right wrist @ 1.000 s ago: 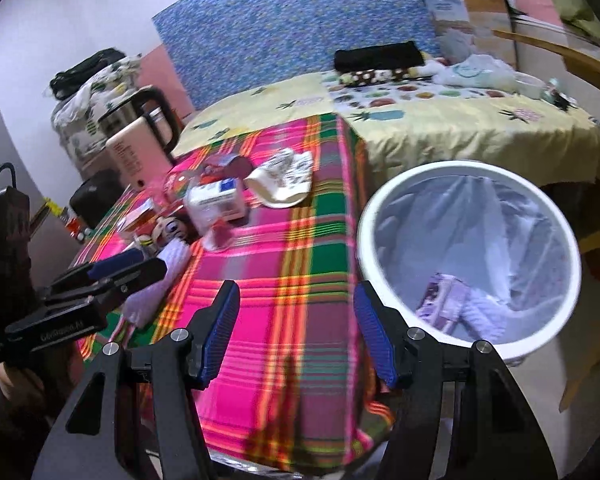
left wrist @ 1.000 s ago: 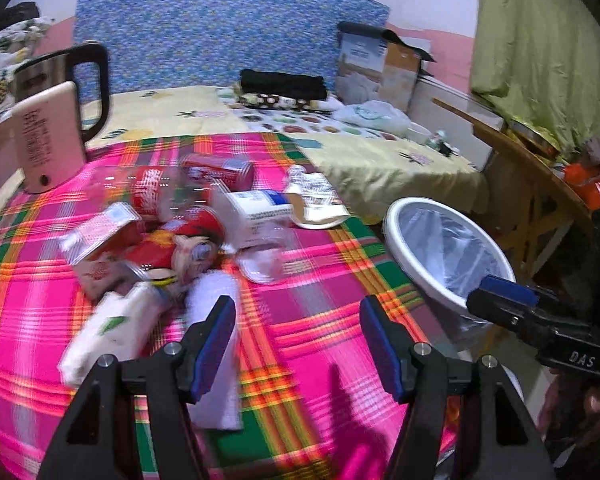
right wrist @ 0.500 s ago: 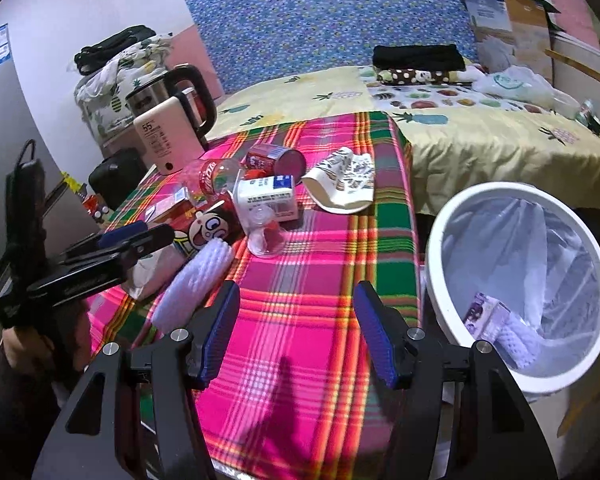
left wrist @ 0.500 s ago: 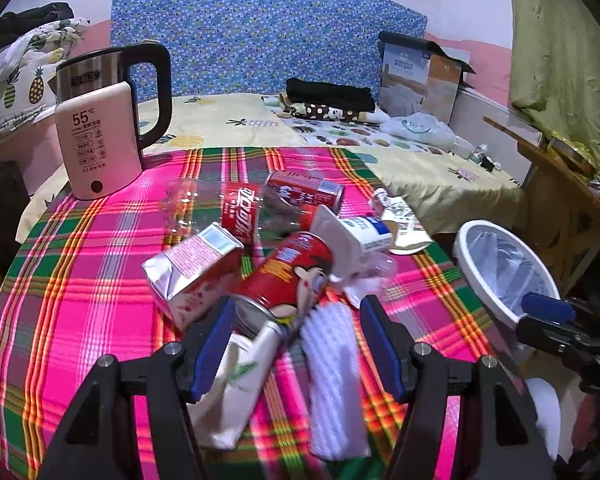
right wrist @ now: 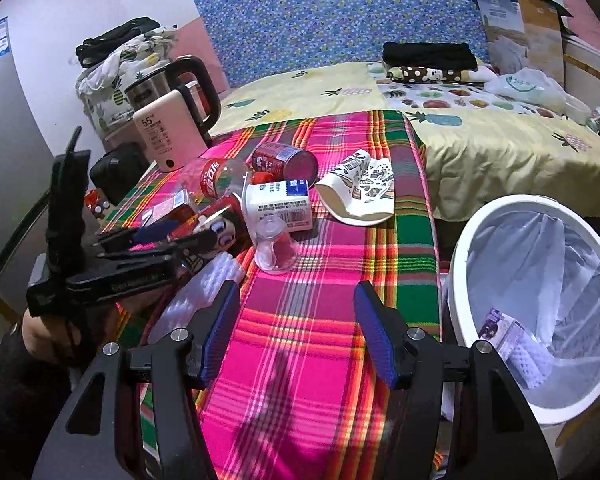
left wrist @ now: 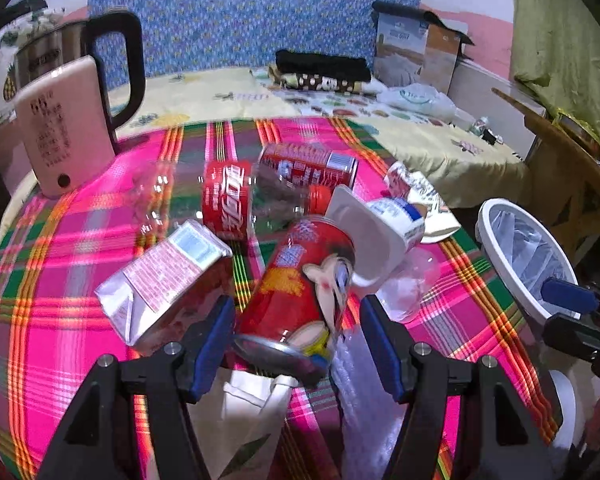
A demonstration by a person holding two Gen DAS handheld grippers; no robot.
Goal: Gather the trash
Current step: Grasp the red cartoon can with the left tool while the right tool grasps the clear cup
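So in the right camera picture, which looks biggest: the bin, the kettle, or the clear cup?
1. White bin: biggest, though it sits nearest the camera.
2. Kettle.
3. Clear cup: smallest.

Kettle [right wrist: 168, 136] on plaid cloth [right wrist: 324, 320], bed [right wrist: 480, 136] behind w/ black bundle [right wrist: 428, 55].

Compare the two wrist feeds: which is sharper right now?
Right wrist view is sharper: the kettle display and carton print look crisp. Left wrist view is motion-smeared; the cartoon can and kettle text blur. Both bend edges, fisheye style.
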